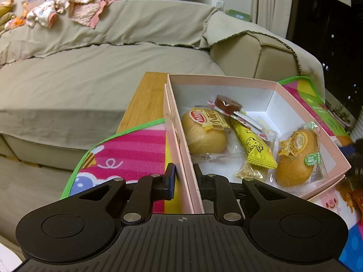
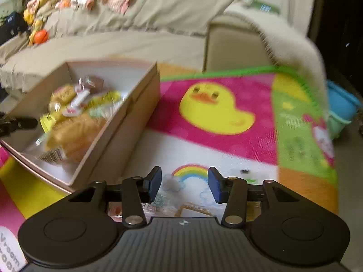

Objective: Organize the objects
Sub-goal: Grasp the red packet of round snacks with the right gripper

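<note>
A pink cardboard box [image 1: 179,149] sits on a colourful play mat. It holds two wrapped buns [image 1: 205,133] [image 1: 295,158], a yellow snack packet [image 1: 251,145], a brown round sweet [image 1: 226,104] and a small nut packet [image 1: 248,171]. My left gripper [image 1: 183,176] is shut on the box's near left wall, one finger outside, one inside. My right gripper [image 2: 185,183] is open and empty above the mat, just right of the box [image 2: 127,117]. A wrapped snack [image 2: 168,201] lies on the mat under its fingers; the view is blurred.
A beige sofa [image 1: 95,68] stands behind the mat, with clothes [image 1: 68,6] on its back. A wooden board [image 1: 145,99] lies left of the box. The mat [image 2: 215,108] with a yellow duck spreads to the right. A blue tub [image 2: 342,104] stands at the far right.
</note>
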A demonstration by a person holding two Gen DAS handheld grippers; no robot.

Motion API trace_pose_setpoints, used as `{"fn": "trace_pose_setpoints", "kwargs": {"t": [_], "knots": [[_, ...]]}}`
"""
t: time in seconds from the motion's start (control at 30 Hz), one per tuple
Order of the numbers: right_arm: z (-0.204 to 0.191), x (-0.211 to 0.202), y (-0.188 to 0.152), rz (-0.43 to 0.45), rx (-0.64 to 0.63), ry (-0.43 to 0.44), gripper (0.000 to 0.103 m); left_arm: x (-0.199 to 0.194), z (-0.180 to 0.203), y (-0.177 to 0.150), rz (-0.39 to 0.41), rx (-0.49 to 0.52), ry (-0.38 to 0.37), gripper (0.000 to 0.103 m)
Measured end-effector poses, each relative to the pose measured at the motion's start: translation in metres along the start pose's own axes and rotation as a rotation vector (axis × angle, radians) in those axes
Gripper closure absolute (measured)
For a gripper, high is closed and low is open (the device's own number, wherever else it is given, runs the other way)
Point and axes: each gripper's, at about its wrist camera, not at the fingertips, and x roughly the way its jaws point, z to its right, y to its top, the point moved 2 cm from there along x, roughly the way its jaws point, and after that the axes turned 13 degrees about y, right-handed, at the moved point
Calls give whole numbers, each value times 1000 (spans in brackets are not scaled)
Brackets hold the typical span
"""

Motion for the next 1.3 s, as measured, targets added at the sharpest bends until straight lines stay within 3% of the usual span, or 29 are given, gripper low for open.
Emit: {"fn": "trace_pose_setpoints", "kwargs": {"t": [0.2,0.27,0.3,0.33,0.4,0.43,0.63,0.73,0.8,0.9,1.0,1.07,1.17,1.23,1.3], "knots": [[-31,-33,-48,-67,-160,119,58,0,-1,0,2,-1,1,85],[-43,-50,-68,-81,-247,86,58,1,-3,-1,2,-3,-3,85],[-47,-58,-77,-92,-273,57,53,1,-2,-1,2,-3,-2,85],[-49,-64,-82,-98,-276,16,42,1,-3,-1,2,-4,-2,85],[-49,-76,-90,-82,-247,-69,31,1,-3,-1,2,-4,-3,85],[-47,-83,-92,-66,-216,-84,31,1,-3,0,1,-5,-3,85],[-22,-113,-99,28,100,-47,22,1,-3,0,2,-4,-1,85],[-12,-103,-99,40,210,-19,22,1,-3,0,1,-4,-2,85],[-8,-90,-95,47,228,-46,22,1,-4,0,1,-3,-1,85],[-16,-65,-86,40,161,-33,22,1,-3,0,2,-5,-2,85],[-40,-55,-83,12,40,77,23,1,-4,0,2,-4,-2,85],[-55,-60,-88,-3,-37,101,23,1,-3,0,2,-4,-2,85],[-62,-81,-100,-19,-96,28,14,1,-3,0,3,-4,-2,85],[-56,-99,-110,-21,-87,-40,2,1,-3,0,3,-5,-2,85],[-49,-114,-119,-30,-61,-94,1,1,-3,0,3,-6,-3,85]]}}
